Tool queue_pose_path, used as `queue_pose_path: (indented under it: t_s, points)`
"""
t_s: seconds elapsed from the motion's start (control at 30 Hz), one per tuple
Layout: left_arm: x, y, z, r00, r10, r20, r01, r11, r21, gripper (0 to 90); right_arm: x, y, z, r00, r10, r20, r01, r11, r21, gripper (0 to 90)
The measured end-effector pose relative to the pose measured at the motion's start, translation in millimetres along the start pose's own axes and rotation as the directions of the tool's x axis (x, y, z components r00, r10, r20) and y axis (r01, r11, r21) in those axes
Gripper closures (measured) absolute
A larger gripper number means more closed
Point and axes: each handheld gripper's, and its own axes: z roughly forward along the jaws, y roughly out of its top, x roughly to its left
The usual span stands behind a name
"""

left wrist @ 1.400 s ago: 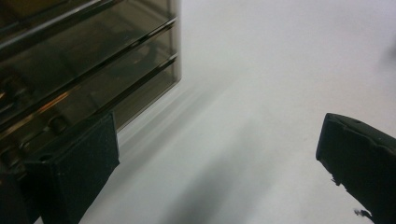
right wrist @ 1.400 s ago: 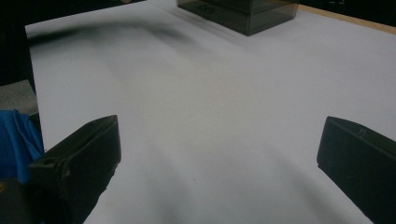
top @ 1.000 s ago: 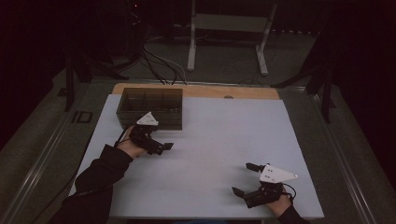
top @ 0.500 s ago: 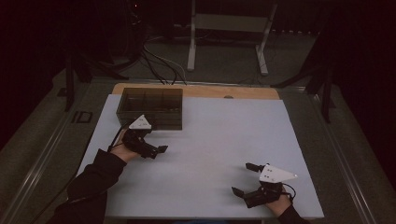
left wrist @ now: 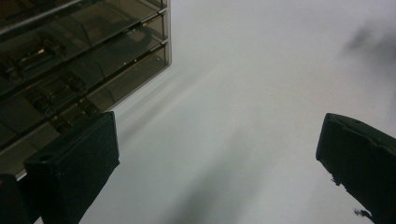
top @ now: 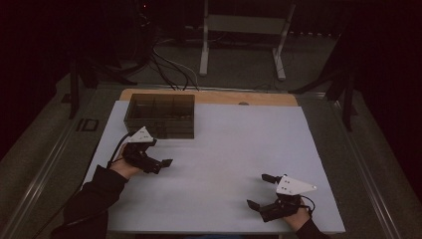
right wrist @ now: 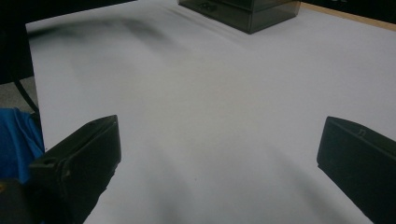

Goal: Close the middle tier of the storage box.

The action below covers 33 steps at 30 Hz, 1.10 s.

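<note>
Apparently empty: left tool [top: 160, 152] gaping beside dark compartment box [top: 160, 115].

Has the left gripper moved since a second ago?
Yes. The left gripper has pulled back from the dark box, toward the person and slightly left.

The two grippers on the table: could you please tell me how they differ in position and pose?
The left gripper sits close beside the dark compartment box, while the right gripper lies far from it, near the table's front edge. The left points right; the right points left. Both are open and hold nothing.
</note>
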Motion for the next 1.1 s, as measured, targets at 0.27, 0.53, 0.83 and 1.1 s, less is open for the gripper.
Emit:
queue_pose_path:
  t_s: [0.27,0.53,0.83,1.1]
  points:
    - [-2.5,-10.1,-3.0,0.9997,-0.023,-0.008,0.022,0.9996,-0.016,0.8,0.1,0.0,0.2,1.0,0.0,0.001,0.0,1.0,0.001,0.0]
    - [-7.2,-22.4,-6.3,0.9993,-0.032,-0.02,0.032,0.999,-0.031,0.8,0.1,-0.1,0.4,1.0,0.001,0.001,-0.001,1.0,0.002,0.0]
    - [-12.8,-40.1,-5.2,0.9972,-0.036,-0.065,0.035,0.9991,-0.026,0.8,-0.1,-0.3,1.2,1.0,0.003,0.002,-0.003,1.0,0.005,0.0]
    - [-20.7,-53.4,-4.6,0.9951,-0.047,-0.087,0.044,0.9982,-0.041,0.8,-0.7,-0.4,1.0,1.0,0.006,0.002,-0.006,1.0,0.003,0.0]
